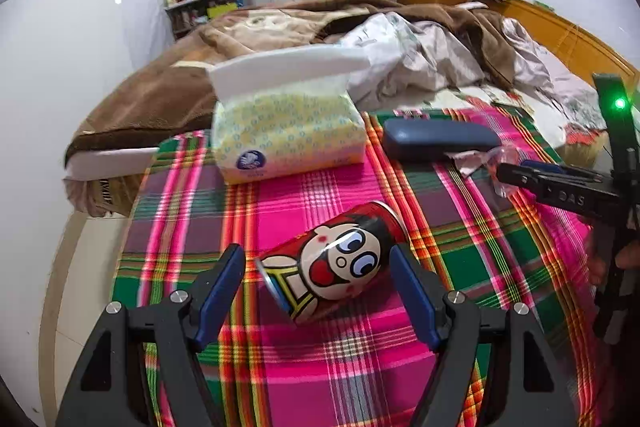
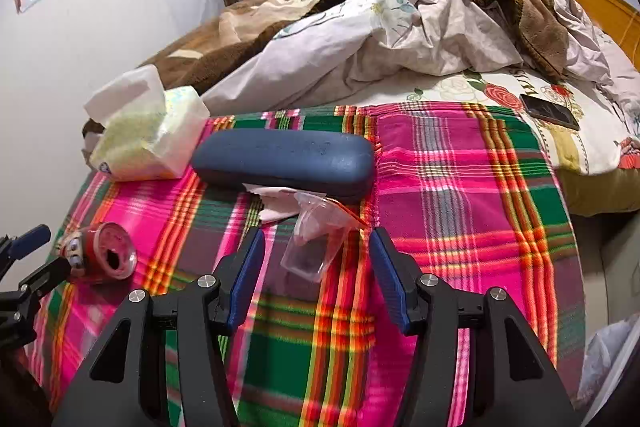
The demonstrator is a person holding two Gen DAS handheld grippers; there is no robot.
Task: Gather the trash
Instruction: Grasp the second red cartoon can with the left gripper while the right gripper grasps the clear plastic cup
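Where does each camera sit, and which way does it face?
Left wrist: on the left gripper, facing the tipped red can between its open fingers; right gripper visible at right.
Right wrist: on the right gripper, facing the clear plastic wrapper; left gripper visible at left.
Shared: can, tissue pack, blue case, plaid cloth.

Blk gripper frames (image 1: 316, 291), blue jaws, silver screws

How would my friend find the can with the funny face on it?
Look at the bright pink, green and red plaid cloth spread over the near end of the bed. The can lies on its side on it, in front of the yellow tissue pack, between the open left gripper fingers. Unlike the plain blue case and clear wrapper nearby, it is red with a big-eyed cartoon face.
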